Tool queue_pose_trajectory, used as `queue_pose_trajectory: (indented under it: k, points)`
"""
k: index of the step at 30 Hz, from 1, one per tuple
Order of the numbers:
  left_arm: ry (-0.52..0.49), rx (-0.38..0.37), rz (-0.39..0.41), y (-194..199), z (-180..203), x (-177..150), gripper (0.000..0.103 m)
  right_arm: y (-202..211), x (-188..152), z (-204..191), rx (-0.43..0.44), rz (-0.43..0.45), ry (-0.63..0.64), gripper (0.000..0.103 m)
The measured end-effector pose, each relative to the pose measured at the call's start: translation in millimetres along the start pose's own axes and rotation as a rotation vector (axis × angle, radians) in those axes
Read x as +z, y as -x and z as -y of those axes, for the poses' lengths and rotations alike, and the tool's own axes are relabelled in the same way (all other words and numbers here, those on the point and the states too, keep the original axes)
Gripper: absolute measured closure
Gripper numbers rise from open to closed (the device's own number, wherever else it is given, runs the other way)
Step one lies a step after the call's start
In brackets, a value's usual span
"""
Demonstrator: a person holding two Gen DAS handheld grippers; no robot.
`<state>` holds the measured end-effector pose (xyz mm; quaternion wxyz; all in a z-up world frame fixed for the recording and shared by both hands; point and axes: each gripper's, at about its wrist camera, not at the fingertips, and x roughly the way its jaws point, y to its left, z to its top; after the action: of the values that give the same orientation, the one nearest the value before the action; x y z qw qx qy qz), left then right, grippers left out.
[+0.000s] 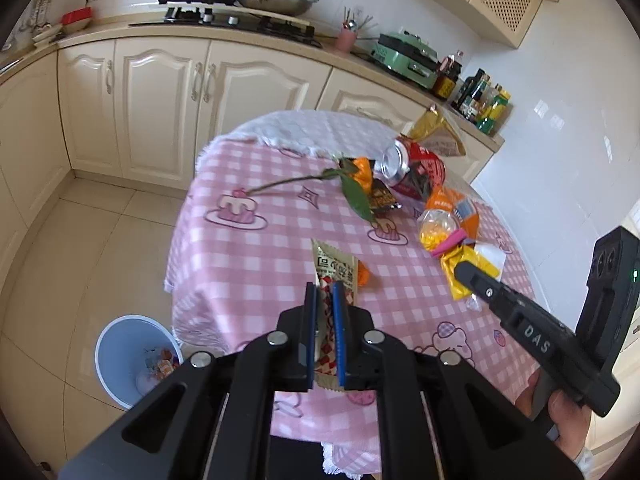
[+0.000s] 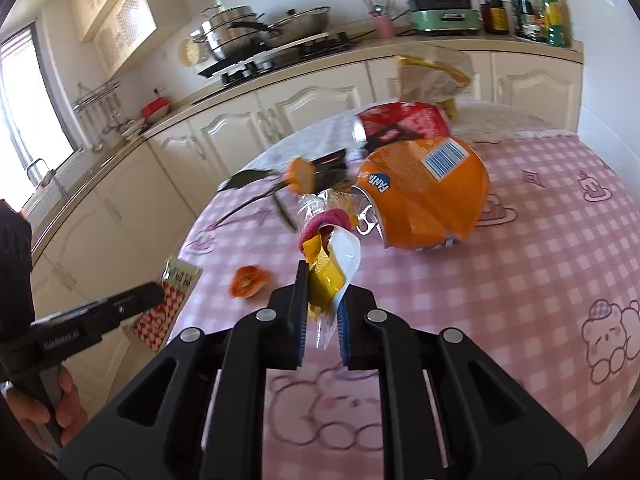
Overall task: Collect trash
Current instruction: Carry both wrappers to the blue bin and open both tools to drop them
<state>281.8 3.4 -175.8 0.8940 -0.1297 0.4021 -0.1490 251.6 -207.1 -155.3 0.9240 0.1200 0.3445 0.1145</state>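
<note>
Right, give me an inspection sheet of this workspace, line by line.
Surface: round table under a pink checked cloth.
Job's things: tan snack wrapper in the left gripper; yellow-and-white wrapper in the right gripper; blue bin on the floor, already holding trash.
Clutter: crushed red can, orange Fanta can, leafy stem, orange peel, clear bag with pink band.
Grippers: both shut on wrappers.
Cables: nothing seen.
Surroundings: cream kitchen cabinets, stove with pans, green appliance, bottles.
</note>
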Motion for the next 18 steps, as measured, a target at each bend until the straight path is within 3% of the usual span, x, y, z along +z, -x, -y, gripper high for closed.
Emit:
queue_pose_trajectory:
  k: [4,6,9,15,18]
  points:
    - [0.023,0.008,0.025,17,-15,1,0.096,12,6,-20,0.026,0.061,0.025,0.090]
    - [0.035,0.015,0.031,22,-24,0,0.096,14,13,-15,0.066,0.081,-0.032,0.090]
    - [0.047,0.019,0.034,28,-34,-2,0.096,-3,16,-3,0.170,-0.013,-0.136,0.090]
    - [0.064,0.011,0.031,30,-45,-5,0.096,-31,-9,-17,0.180,-0.132,-0.143,0.090]
    - [0.065,0.010,0.030,32,-49,-7,0.096,-40,-18,-11,0.235,-0.176,-0.213,0.090]
